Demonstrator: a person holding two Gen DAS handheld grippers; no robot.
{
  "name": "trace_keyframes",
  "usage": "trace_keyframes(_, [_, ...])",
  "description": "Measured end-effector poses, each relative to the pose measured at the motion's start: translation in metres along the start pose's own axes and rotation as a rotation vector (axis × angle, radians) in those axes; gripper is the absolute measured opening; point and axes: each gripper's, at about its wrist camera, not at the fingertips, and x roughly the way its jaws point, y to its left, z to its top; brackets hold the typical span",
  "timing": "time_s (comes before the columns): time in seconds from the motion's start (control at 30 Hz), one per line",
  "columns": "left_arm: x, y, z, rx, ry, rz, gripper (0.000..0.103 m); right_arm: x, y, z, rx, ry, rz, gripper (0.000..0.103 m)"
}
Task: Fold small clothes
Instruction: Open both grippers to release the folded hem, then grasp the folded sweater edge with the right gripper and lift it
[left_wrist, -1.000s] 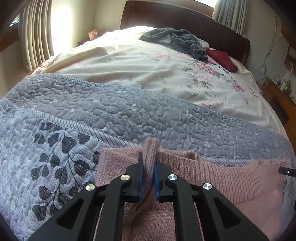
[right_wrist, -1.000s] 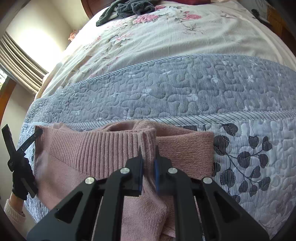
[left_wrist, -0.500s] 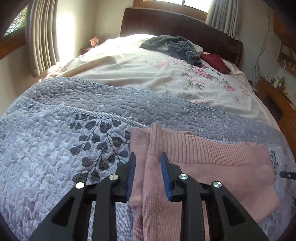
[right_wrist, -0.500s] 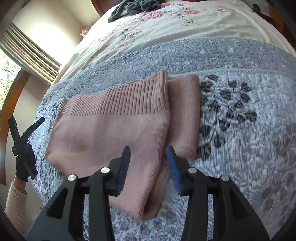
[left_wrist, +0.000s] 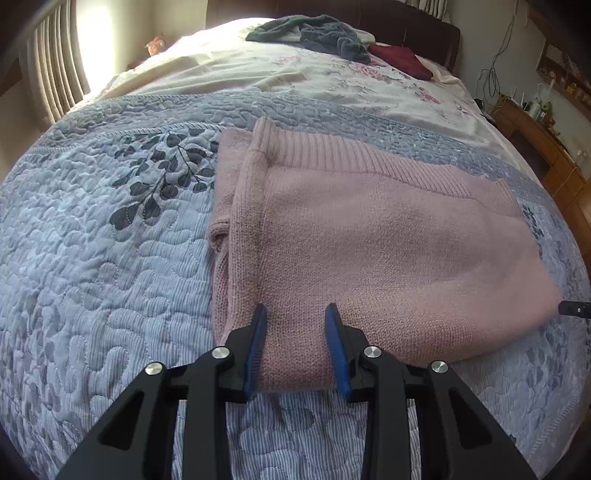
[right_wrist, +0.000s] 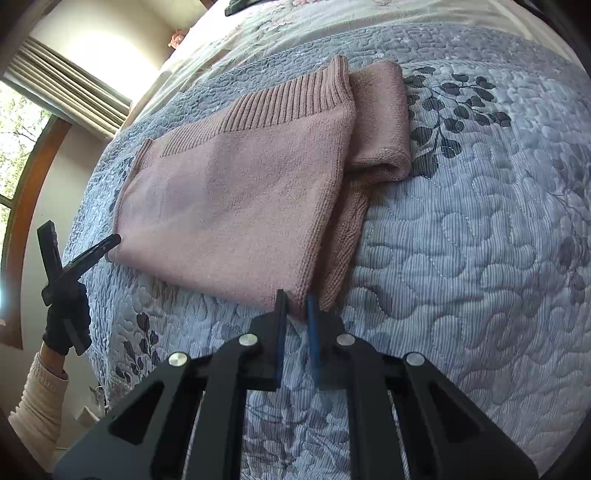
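left gripper (left_wrist: 294, 347): jaws wide, straddling the near hem at 6 o'clock, gripping nothing.
right gripper (right_wrist: 295, 314): jaws narrow, at the sweater's near corner; whether it pinches the knit, cannot tell.
pink knit sweater (left_wrist: 369, 236): folded flat on the grey quilt (left_wrist: 92, 258), ribbed band at 12 o'clock.
handling: soft, light, floppy, not slippery; likely best taken at the thick layered corners.
far: dark clothes (left_wrist: 314, 33) near the headboard.

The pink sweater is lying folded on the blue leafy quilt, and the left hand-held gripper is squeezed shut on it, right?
Not quite. The left wrist view shows the left hand-held gripper open, fingers apart over the pink sweater. The sweater does lie folded on the blue leafy quilt.
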Motion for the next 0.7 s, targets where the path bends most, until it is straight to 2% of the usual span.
trace_keyframes(0.17, [0.008, -0.001, -0.005, 0.019, 0.022, 0.009, 0.033, 0.016, -0.008, -0.007, -0.008, 0.059, -0.066, 0.005])
trace_keyframes(0.5, [0.012, 0.001, -0.006, 0.007, 0.025, 0.007, 0.033, 0.026, -0.020, -0.010, 0.029, 0.066, -0.029, 0.008])
trace_keyframes(0.6, [0.008, -0.002, 0.001, 0.004, 0.032, 0.022, 0.033, 0.014, -0.020, -0.003, 0.039, 0.049, 0.020, 0.015])
trace_keyframes(0.63, [0.004, -0.004, 0.005, 0.001, 0.022, 0.023, 0.033, 0.008, -0.021, 0.002, 0.045, 0.033, 0.032, 0.027])
trace_keyframes(0.67, [-0.001, -0.007, 0.010, -0.002, 0.002, 0.016, 0.033, 0.002, -0.022, 0.007, 0.054, 0.010, 0.040, 0.043])
trace_keyframes(0.7, [-0.005, -0.009, 0.016, -0.005, -0.018, 0.005, 0.036, -0.004, -0.025, 0.014, 0.060, -0.011, 0.040, 0.050])
